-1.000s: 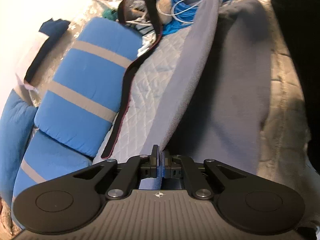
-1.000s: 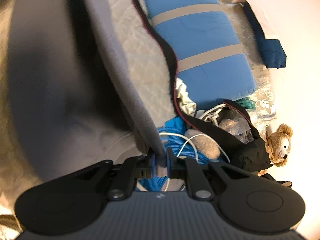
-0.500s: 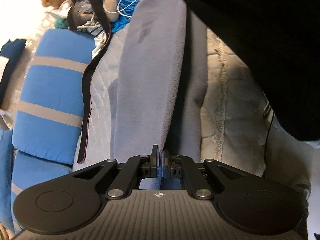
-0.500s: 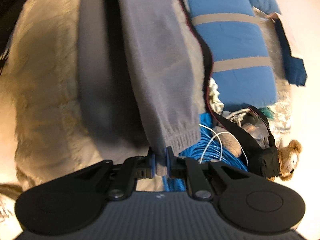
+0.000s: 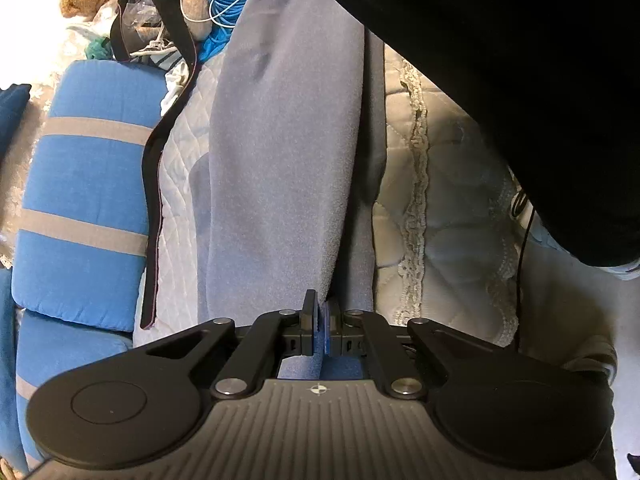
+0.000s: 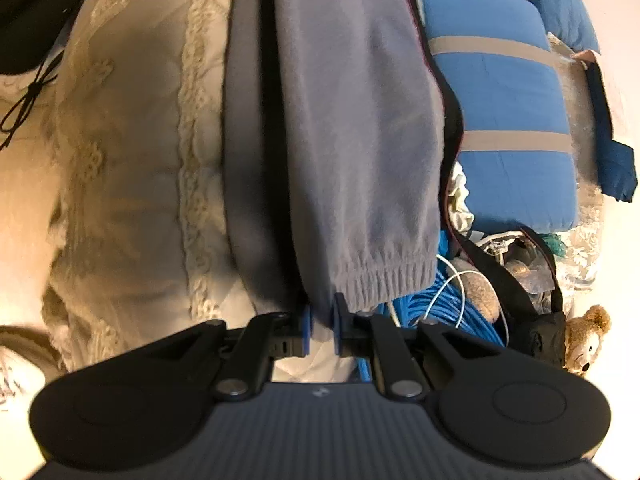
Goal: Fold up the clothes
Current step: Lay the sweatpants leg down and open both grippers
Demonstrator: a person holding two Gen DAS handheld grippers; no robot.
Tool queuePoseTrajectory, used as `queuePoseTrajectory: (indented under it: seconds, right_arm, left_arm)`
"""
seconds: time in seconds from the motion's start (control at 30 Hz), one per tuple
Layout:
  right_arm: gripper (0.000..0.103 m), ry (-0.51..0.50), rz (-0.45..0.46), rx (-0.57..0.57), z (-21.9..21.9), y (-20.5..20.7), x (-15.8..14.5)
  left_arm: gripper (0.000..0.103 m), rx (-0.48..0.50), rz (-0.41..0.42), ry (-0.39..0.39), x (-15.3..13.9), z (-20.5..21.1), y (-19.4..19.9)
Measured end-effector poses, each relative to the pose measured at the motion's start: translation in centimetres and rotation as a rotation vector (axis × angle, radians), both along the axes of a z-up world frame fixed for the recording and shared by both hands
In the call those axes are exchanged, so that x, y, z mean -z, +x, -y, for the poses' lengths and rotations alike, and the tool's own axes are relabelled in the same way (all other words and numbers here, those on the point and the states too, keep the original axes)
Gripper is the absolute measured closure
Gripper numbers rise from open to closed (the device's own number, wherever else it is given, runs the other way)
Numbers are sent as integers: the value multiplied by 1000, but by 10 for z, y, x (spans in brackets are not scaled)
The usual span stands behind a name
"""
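So the bed (image 5: 448,208) is the big thing here, covered in a cream quilted spread with lace trim running across it. Along its far edge sits a blue cushion (image 5: 84,184) with grey stripes, and a second blue one just like it next to that. A dark garment I'm wearing (image 5: 500,60) blocks out the upper right corner of my left camera.

The grey fleece pants (image 5: 280,152) are stretched out long between my two tools, hanging over the bed's near side, with a folded layer of the same fabric underneath. My left tool (image 5: 320,318) is clamped tight on one end of the fabric, which pokes out between the jaws. My right tool (image 6: 320,328) is clenched on the other end, right at the ribbed cuff (image 6: 384,280), gripping the corner of it.

A black strap (image 5: 154,208) with a reddish edge snakes along the bed between the pants and the cushions. Near the cuff end there's a pile of clutter at the bed's corner: a coil of blue cable (image 6: 444,312) with a white wire looped over it, a black bag (image 6: 544,332), and a small teddy bear (image 6: 586,340) sitting just beside the bag. A folded navy cloth (image 6: 618,168) lies past the cushions.
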State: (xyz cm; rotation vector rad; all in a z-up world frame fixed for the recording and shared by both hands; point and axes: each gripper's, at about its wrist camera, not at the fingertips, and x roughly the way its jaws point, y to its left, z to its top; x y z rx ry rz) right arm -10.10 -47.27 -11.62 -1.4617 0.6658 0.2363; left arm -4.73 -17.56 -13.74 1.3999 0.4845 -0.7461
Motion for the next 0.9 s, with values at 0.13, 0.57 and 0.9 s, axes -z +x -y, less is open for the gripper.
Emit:
queuePoseTrajectory:
  seconds: [0.13, 0.57, 0.9]
  right_arm:
    - [92, -21, -8, -7, 2, -4, 3]
    - [21, 82, -1, 28, 7, -32, -17]
    - [6, 444, 13, 186, -13, -22, -71]
  left_arm:
    - [100, 2, -2, 5, 3, 0, -1]
    - [96, 15, 40, 59, 17, -12, -7]
    - [75, 30, 204, 196, 34, -29, -12]
